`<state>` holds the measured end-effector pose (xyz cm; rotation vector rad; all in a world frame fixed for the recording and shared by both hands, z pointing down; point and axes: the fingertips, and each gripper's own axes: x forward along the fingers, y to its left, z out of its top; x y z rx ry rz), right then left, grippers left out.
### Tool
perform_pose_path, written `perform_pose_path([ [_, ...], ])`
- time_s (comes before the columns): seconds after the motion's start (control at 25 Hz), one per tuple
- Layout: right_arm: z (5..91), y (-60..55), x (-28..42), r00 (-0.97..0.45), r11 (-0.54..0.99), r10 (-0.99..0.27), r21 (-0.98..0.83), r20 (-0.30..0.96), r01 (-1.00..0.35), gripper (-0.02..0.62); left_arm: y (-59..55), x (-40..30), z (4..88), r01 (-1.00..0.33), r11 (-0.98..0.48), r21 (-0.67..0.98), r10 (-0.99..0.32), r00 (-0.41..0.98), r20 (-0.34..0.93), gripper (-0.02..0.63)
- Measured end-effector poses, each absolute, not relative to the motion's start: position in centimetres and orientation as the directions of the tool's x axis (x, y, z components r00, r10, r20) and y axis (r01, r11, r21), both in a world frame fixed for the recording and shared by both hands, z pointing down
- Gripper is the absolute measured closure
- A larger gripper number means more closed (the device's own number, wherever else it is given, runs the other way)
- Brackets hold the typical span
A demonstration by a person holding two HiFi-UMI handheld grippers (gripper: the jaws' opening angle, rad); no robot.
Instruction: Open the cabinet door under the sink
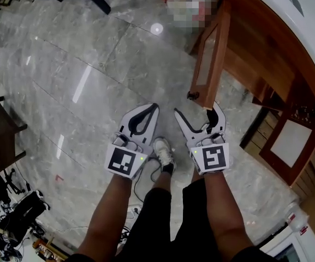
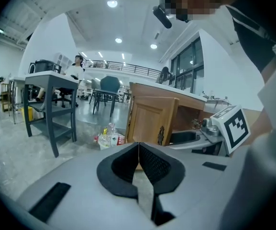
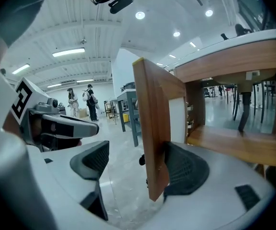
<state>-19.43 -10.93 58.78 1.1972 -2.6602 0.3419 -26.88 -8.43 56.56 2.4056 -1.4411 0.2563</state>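
Presently my right gripper [image 1: 196, 111] has its jaws wide apart, with the free lower edge of the cabinet door [image 1: 209, 59] standing between them. In the right gripper view the door [image 3: 152, 138] rises as a narrow wooden slab. The outer pad [image 3: 188, 169] lies against the door's inner face. The inner pad [image 3: 92, 161] stands well apart from the door's outer face, with bare floor [image 3: 121, 176] showing in the gap. No clamping is shown: one finger touches the door and the other does not. The small dark knob [image 3: 141, 160] sits on the door's outer face, near its lower edge and between that face and my inner pad. The door stands angled out from the cabinet, leaving the wooden shelf [image 3: 228, 143] behind it exposed. The white sink counter [image 1: 288, 4] runs above and behind the door. My left gripper [image 1: 154, 109] hangs just beside the door's lower corner, on its outer side, and touches nothing. In the left gripper view its two dark pads [image 2: 152, 164] meet at the tips with nothing between them. From that view the door's panelled outer face [image 2: 149, 121] stands beyond the closed tips, with the knob [image 2: 161, 134] at its right edge.
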Motion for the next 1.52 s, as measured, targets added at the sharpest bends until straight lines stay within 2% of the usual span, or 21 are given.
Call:
perform_pose_path([
  [0.48, 57.3, -11.1, -24.5, -0.712, 0.711, -0.664, -0.104, 0.228, -0.696, 0.227, -7.8, -29.1, 56.2, -0.899, -0.403, 0.171, -0.842, 0.437, 0.317, 0.583],
  [1.0, 53.3, -10.2, -23.2, -0.685, 0.674, -0.702, -0.128, 0.194, -0.727, 0.229, -8.4, -28.2, 53.8, -0.889, -0.418, 0.188, -0.841, 0.457, 0.289, 0.583],
  [1.04, 52.3, -10.2, -22.9, -0.679, 0.668, -0.712, -0.123, 0.182, -0.734, 0.238, -8.4, -28.1, 53.1, -0.888, -0.42, 0.185, -0.843, 0.458, 0.282, 0.583],
  [1.12, 50.1, -10.4, -22.0, -0.661, 0.653, -0.733, -0.103, 0.16, -0.75, 0.302, -8.5, -27.9, 51.9, -0.886, -0.426, 0.181, -0.846, 0.461, 0.268, 0.583],
  [1.28, 45.2, -10.5, -19.7, -0.598, 0.592, -0.794, -0.082, 0.113, -0.801, 0.434, -8.1, -27.3, 48.3, -0.881, -0.44, 0.176, -0.851, 0.471, 0.232, 0.583],
  [1.36, 42.7, -9.9, -18.4, -0.561, 0.555, -0.823, -0.078, 0.093, -0.828, 0.52, -7.4, -27.1, 46.3, -0.878, -0.446, 0.171, -0.853, 0.475, 0.217, 0.583],
  [1.44, 40.5, -9.3, -17.3, -0.537, 0.532, -0.839, -0.07, 0.086, -0.844, 0.56, -6.8, -27.1, 44.3, -0.878, -0.444, 0.177, -0.855, 0.474, 0.21, 0.583],
  [1.52, 38.3, -8.5, -16.3, -0.522, 0.519, -0.849, -0.06, 0.079, -0.853, 0.572, -6.4, -26.8, 42.1, -0.876, -0.447, 0.181, -0.855, 0.478, 0.2, 0.583],
])
